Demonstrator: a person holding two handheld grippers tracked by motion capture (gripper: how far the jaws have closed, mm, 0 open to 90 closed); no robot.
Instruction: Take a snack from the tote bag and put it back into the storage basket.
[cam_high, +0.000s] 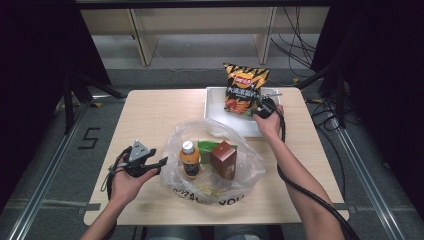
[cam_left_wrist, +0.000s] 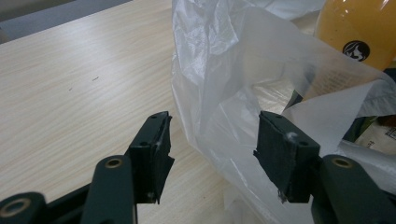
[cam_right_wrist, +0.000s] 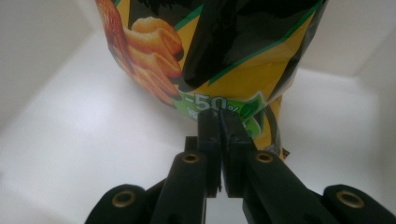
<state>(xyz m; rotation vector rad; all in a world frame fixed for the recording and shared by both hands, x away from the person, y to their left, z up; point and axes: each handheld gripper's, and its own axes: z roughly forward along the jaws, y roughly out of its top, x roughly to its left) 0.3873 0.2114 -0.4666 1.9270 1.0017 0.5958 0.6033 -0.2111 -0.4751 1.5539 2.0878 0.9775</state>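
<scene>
The right gripper (cam_right_wrist: 219, 122) was clamped on the bottom edge of the chip bag (cam_high: 245, 89), its jaws nearly touching with the foil pinched between them. The bag stood upright over the white tray (cam_high: 216, 107) at the table's (cam_high: 150, 115) far right. Just above the jaws the bag (cam_right_wrist: 205, 56) read "-50%" on a green band; the rest of its print was too small to read.

The left gripper (cam_left_wrist: 212, 140) rested near the table's left edge, jaws apart, a fold of the plastic bag (cam_left_wrist: 219, 84) between them but unpressed. In the plastic bag (cam_high: 250, 165) lay an orange bottle (cam_high: 189, 159), a brown box (cam_high: 223, 159) and a green packet (cam_high: 206, 147); its near edge showed "YOU".
</scene>
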